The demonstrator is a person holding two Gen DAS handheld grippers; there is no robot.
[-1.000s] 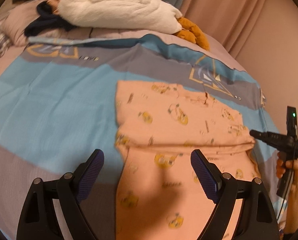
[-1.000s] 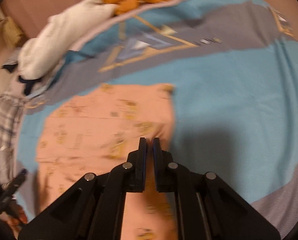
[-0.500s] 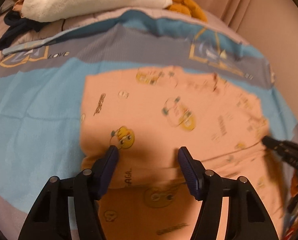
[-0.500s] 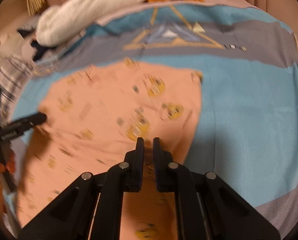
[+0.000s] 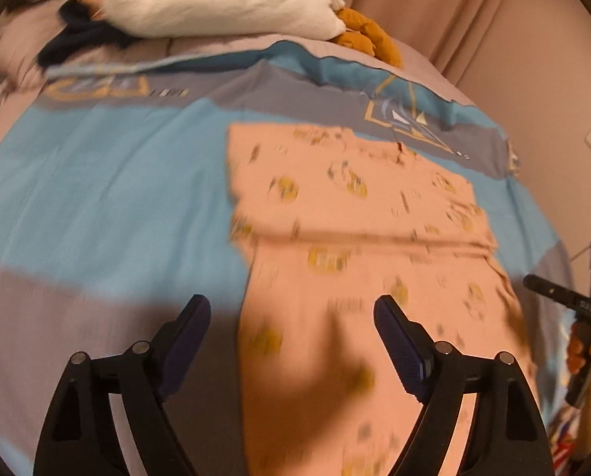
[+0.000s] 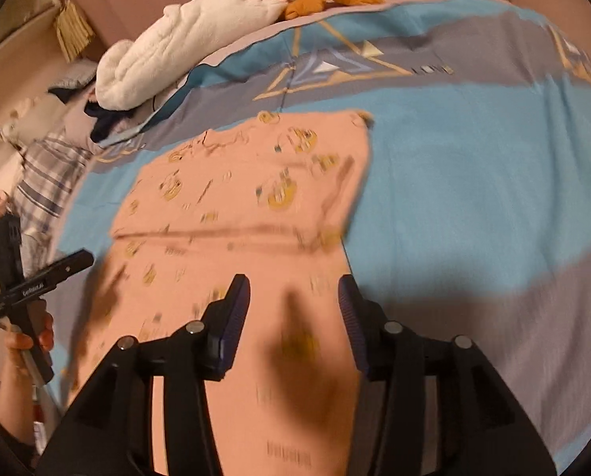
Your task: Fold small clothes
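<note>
A small peach garment with yellow cartoon prints [image 5: 354, 238] lies flat on the bed, its far part folded over the near part along a crosswise crease; it also shows in the right wrist view [image 6: 247, 198]. My left gripper [image 5: 291, 317] is open and empty, held above the garment's near left edge. My right gripper [image 6: 293, 301] is open and empty above the garment's near right part. Each gripper shows in the other's view, the right one [image 5: 572, 301] and the left one [image 6: 37, 277], both off the garment's sides.
The bed cover [image 5: 97, 198] is blue and grey with gold triangle prints. A white plush blanket [image 5: 216, 0], an orange soft toy [image 5: 370, 35] and dark clothes [image 5: 77, 39] lie at the far end. Plaid fabric [image 6: 45, 182] lies left. Curtain and wall stand right.
Both grippers have pulled back from the garment towards me. The right gripper was shut and is now open. The left jaws have widened. The fold stays lying flat.
</note>
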